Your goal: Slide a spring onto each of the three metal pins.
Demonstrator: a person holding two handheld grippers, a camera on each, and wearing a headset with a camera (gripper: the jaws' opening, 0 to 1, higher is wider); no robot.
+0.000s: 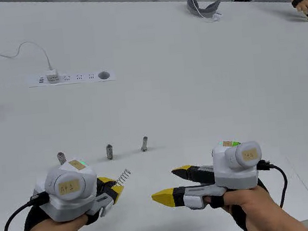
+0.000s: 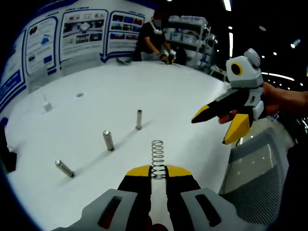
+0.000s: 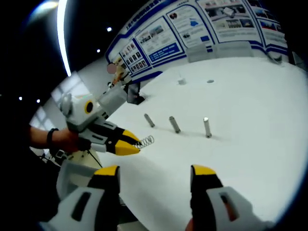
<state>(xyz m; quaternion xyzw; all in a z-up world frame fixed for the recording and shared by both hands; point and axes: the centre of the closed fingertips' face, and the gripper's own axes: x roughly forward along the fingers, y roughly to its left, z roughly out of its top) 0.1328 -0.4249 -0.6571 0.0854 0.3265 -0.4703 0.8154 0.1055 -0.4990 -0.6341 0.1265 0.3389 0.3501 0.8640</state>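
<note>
We treat the spring (image 2: 157, 155) as a light coil of thin wire. It bends and compresses readily, can shoot out of a hard pinch, and will deform if crushed across its turns. We judge the best hold to be at one end, which leaves the far end and the bore free for a pin.

That is the present hold. The left gripper (image 2: 156, 171) has its yellow tips clenched on the near end coils. The rest of the spring projects free toward 12 o'clock in the left gripper view and toward 1 o'clock in the head view, above the table (image 1: 196, 100). The right gripper (image 3: 155, 171) has its jaws spread and holds nothing.

The three pins form a row beyond the spring. In the left gripper view the right-hand pin (image 1: 144, 143) looks smooth and sits at 11 o'clock from the free end. The middle pin (image 1: 109, 151) and the left-hand pin (image 1: 61, 157) look ribbed, but we cannot tell whether they carry springs.
</note>
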